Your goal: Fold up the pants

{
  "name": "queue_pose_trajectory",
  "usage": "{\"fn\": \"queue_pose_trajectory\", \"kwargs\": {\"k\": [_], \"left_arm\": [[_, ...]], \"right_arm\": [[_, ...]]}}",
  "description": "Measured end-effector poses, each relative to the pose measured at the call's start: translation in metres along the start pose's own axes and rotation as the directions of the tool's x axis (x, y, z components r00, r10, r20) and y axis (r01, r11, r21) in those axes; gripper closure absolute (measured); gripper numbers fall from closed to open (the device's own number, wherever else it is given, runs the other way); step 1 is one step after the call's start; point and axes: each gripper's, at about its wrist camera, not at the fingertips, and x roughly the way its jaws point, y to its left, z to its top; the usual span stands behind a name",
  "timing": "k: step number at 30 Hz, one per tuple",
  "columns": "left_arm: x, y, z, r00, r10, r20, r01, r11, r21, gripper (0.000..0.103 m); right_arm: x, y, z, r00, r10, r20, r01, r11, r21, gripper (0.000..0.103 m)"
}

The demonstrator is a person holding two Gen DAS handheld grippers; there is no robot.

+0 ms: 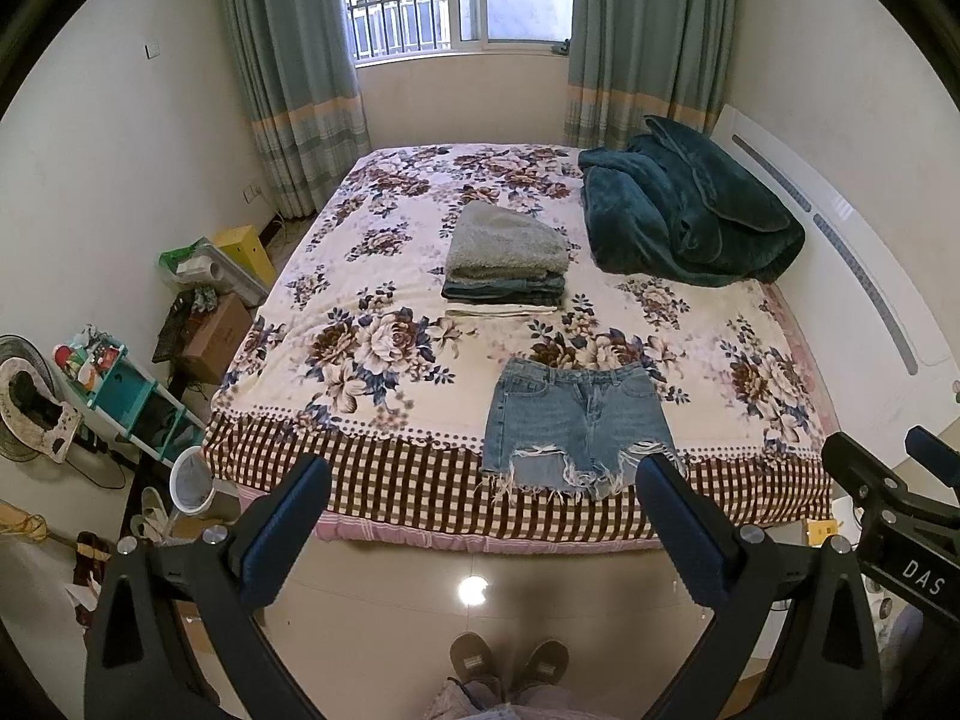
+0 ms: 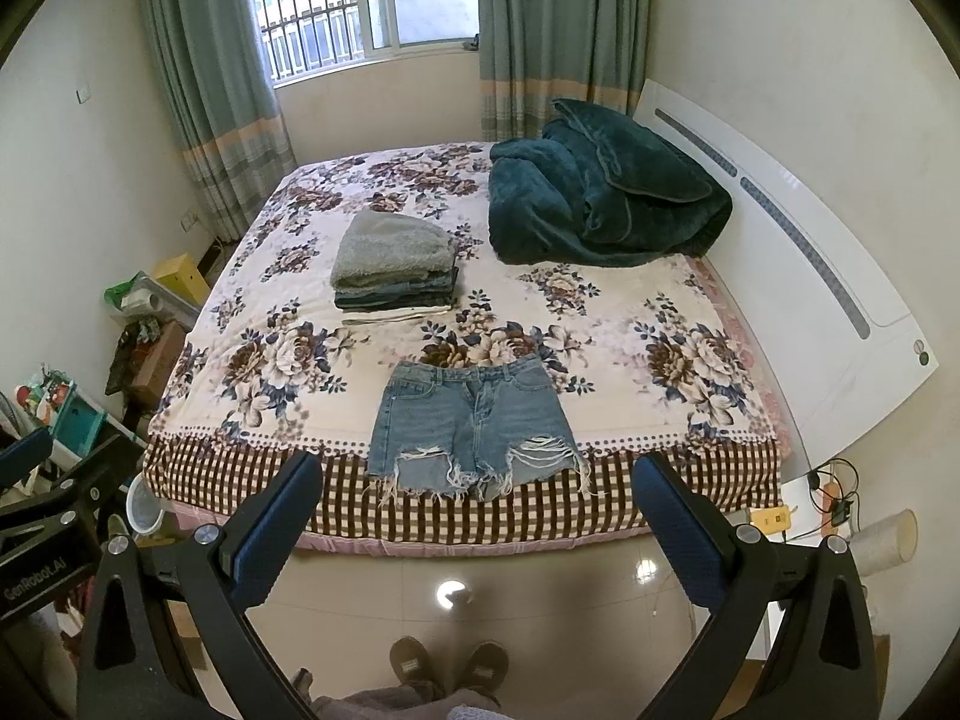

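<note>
A pair of light blue denim shorts with frayed, ripped hems lies flat and unfolded near the front edge of the bed, waistband away from me; it also shows in the right wrist view. My left gripper is open and empty, held above the floor in front of the bed, short of the shorts. My right gripper is open and empty too, at about the same distance. The right gripper shows at the right edge of the left wrist view.
The bed has a floral blanket with a checked border. A stack of folded clothes sits mid-bed; a dark green blanket lies at the back right. Shelves, boxes and a fan crowd the left floor. My slippers stand on the tiles.
</note>
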Motion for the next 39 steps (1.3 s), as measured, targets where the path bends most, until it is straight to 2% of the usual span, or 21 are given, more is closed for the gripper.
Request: {"fn": "queue_pose_trajectory", "kwargs": {"k": [21, 39], "left_arm": [[-0.007, -0.008, 0.005, 1.0, -0.003, 0.007, 0.003, 1.0, 0.003, 0.0], [-0.011, -0.013, 0.007, 1.0, -0.012, 0.003, 0.012, 1.0, -0.001, 0.0]], "right_arm": [[-0.004, 0.01, 0.005, 1.0, 0.009, 0.003, -0.009, 1.0, 0.003, 0.0], [-0.024, 0.015, 0.013, 1.0, 0.022, 0.009, -0.022, 1.0, 0.005, 0.0]]}}
